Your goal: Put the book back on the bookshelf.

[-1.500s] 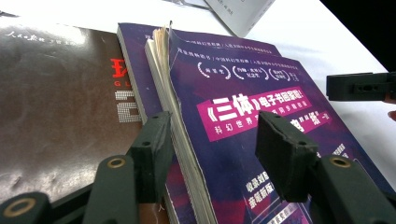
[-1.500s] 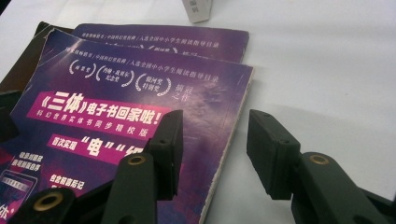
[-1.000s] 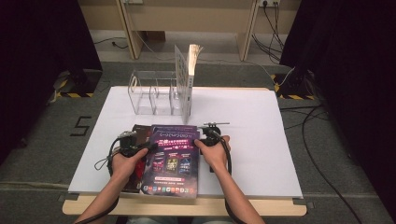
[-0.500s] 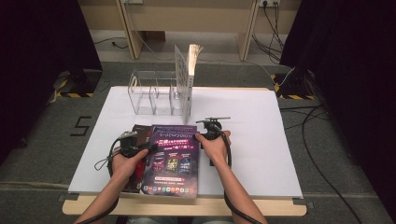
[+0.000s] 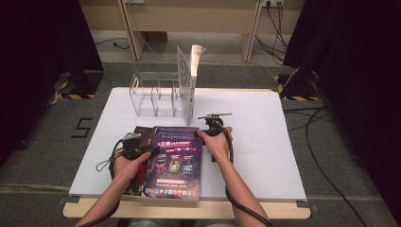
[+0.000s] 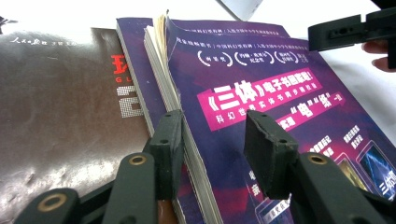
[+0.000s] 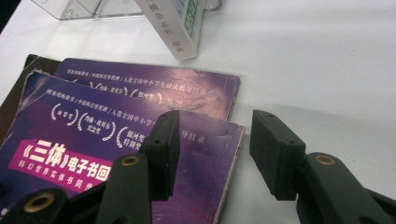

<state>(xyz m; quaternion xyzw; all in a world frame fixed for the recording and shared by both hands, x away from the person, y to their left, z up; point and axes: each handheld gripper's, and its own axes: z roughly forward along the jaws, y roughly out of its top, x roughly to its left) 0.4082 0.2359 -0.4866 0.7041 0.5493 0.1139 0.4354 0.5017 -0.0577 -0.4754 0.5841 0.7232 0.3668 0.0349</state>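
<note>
A purple book (image 5: 175, 161) lies on top of a stack at the table's near middle. A second purple book (image 7: 154, 84) and a dark brown book (image 6: 56, 102) lie under it. My left gripper (image 6: 215, 126) straddles the top book's left edge, one jaw by the page edges and one over the cover (image 6: 261, 93), pads apart from it. My right gripper (image 7: 212, 126) is open at the book's far right corner. Its jaws have just been opening, with the cover's right edge (image 7: 229, 163) between them. From above, the left gripper (image 5: 142, 149) and right gripper (image 5: 208, 126) flank the book.
A clear acrylic organizer (image 5: 153, 92) stands at the back of the white table board (image 5: 265, 142). A white book (image 5: 189, 80) stands upright against the organizer's right side, close beyond the stack. Bare board lies to the right of the stack.
My right gripper has slid away from the person along the book's right edge to its far corner. The left gripper has stayed at the book's left edge.
</note>
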